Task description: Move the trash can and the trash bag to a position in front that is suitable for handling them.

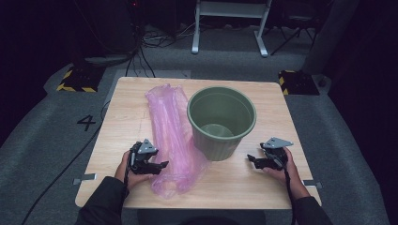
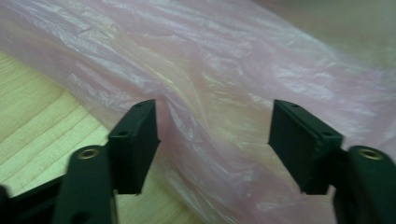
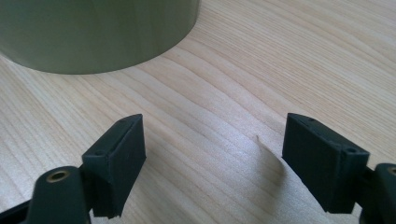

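Black two-jaw grippers (image 1: 162, 165), grey plates, dark sleeves (image 1: 101, 201).

A light wooden table (image 1: 281, 105) carries a green bin (image 1: 221, 121) right of centre and a pink plastic bag (image 1: 168, 136) stretched far to near, just left of it.

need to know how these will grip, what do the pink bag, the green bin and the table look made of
Pink bag: thin see-through plastic film, glossy, crinkled.
Green bin: probably rigid moulded plastic, matte, with ribbed walls.
Table: pale wood-grain top, smooth; solid wood or laminate, can't tell.
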Available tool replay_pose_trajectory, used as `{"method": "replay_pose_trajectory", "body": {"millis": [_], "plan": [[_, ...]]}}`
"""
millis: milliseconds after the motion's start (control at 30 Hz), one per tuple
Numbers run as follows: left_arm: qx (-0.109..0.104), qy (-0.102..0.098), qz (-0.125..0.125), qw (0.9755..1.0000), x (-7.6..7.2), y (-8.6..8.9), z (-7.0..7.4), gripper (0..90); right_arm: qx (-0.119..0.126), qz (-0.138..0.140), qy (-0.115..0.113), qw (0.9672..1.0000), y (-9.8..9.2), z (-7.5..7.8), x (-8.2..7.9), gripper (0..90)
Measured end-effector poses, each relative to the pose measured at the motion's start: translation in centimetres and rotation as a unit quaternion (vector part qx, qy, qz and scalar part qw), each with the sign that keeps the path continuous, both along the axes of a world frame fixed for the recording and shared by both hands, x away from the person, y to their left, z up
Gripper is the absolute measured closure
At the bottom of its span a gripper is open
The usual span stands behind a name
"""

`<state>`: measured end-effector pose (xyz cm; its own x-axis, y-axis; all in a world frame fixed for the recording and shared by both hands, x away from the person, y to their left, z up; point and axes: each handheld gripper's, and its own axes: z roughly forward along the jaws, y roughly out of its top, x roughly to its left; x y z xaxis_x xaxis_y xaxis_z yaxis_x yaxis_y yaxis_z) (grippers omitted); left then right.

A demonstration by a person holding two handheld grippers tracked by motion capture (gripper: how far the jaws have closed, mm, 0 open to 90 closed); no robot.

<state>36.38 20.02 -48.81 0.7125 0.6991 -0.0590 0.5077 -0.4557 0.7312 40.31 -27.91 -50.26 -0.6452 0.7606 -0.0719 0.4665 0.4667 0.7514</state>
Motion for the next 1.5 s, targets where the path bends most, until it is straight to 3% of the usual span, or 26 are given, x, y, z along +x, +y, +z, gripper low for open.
{"method": "replay_pose_trajectory", "body": {"millis": [67, 133, 467, 567, 600, 667, 700, 833, 1200, 1500], "plan": [[-0.012, -0.008, 0.01, 0.9998, -0.3, 0.5, 0.3, 24.5, 0.001, -0.001, 0.001, 1.0, 0.0, 0.0, 0.0, 21.3], [-0.009, -0.005, 0.02, 0.9997, -0.7, 0.7, 0.5, 24.2, 0.001, -0.001, 0.001, 1.0, 0.0, 0.0, 0.0, 21.3], [-0.002, -0.009, 0.02, 0.9998, -2.2, 0.7, 0.3, 23.9, 0.002, -0.002, 0.003, 1.0, 0.0, 0.0, 0.0, 21.3], [-0.009, -0.008, 0.016, 0.9998, -2.1, 0.3, 0.2, 29.0, 0.002, -0.001, 0.003, 1.0, 0.0, 0.0, 0.1, 21.3], [-0.011, -0.005, 0.011, 0.9999, -2.1, 0.0, 0.2, 37.4, 0.002, -0.001, 0.003, 1.0, 0.0, 0.0, 0.0, 21.3], [0.002, -0.003, 0.01, 0.9999, -2.0, -0.5, 0.0, 44.6, 0.002, -0.001, 0.003, 1.0, 0.0, 0.0, 0.1, 21.3], [0.005, -0.002, 0.006, 1.0, -2.0, -0.7, 0.0, 54.9, 0.002, -0.001, 0.003, 1.0, 0.0, 0.0, 0.1, 21.3], [0.002, -0.001, -0.018, 0.9998, -2.2, -1.5, -0.1, 63.8, 0.002, 0.0, 0.003, 1.0, 0.0, 0.0, 0.1, 21.3], [0.014, -0.005, -0.034, 0.9993, -2.5, -2.0, -0.1, 65.4, 0.003, 0.002, 0.004, 1.0, 0.0, 0.0, 0.1, 21.3], [0.02, 0.004, -0.056, 0.9982, -2.9, -3.1, -0.5, 67.9, 0.003, 0.002, 0.004, 1.0, 0.0, 0.0, 0.1, 21.3]]}}
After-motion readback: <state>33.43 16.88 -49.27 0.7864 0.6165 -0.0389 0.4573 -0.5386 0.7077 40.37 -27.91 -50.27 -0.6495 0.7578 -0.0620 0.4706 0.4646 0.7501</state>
